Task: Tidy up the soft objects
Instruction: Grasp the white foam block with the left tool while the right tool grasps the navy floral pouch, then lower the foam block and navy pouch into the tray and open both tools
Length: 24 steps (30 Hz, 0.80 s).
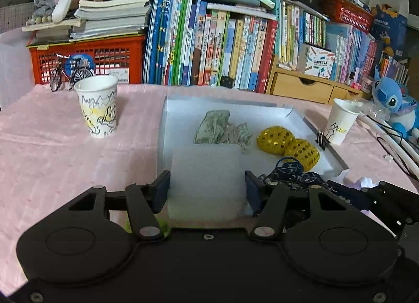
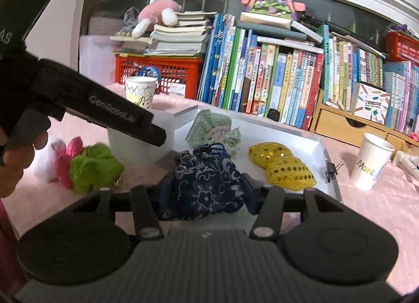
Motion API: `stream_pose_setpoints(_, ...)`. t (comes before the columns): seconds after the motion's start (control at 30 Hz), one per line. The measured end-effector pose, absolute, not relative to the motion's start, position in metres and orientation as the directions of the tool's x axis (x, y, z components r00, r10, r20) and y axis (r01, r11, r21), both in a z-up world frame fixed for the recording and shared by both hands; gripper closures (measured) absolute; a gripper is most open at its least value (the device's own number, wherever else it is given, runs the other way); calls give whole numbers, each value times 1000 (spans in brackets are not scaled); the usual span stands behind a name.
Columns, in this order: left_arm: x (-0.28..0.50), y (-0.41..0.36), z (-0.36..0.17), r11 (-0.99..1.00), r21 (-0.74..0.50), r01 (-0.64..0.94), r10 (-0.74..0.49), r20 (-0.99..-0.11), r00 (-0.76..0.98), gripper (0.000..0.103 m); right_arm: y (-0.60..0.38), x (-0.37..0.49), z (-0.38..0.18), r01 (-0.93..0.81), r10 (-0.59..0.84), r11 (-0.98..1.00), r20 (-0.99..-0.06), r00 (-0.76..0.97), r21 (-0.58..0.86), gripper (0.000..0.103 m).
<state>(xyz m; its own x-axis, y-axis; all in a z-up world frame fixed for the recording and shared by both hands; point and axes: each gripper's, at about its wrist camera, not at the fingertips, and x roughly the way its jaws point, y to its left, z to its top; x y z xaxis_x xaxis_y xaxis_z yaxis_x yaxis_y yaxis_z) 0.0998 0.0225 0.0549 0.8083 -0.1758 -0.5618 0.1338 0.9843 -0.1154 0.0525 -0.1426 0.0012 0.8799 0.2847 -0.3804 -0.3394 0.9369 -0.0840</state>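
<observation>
Scrunchies, pink [image 2: 64, 161] and green [image 2: 94, 168], lie at left of the right view on the desk [image 2: 379, 214]. Left claw [image 1: 207, 187] grips a white foam block [image 1: 207, 180] at lower centre, over the tray [image 1: 293, 114] edge. Right claw [image 2: 204, 193] clamps a navy pouch [image 2: 207, 182] at centre. Farther right in the tray lie a green cloth [image 2: 212, 127] and yellow sequin pads [image 2: 282, 164].

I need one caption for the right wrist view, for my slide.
Right gripper holds a navy floral pouch at the white tray.
</observation>
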Motion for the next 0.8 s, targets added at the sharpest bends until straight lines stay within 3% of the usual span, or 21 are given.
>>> stream_pose_setpoints(0.37,113,19,69,982,-126,144,-190,-551,812,47,-177,63,24,-270,271,962,-333,903,49,46)
stream_pose_setpoints(0.8,164,9,101,972,-155,179,-235,-544,806,47,-229,106,68,-126,153,986,-283,947,110,46)
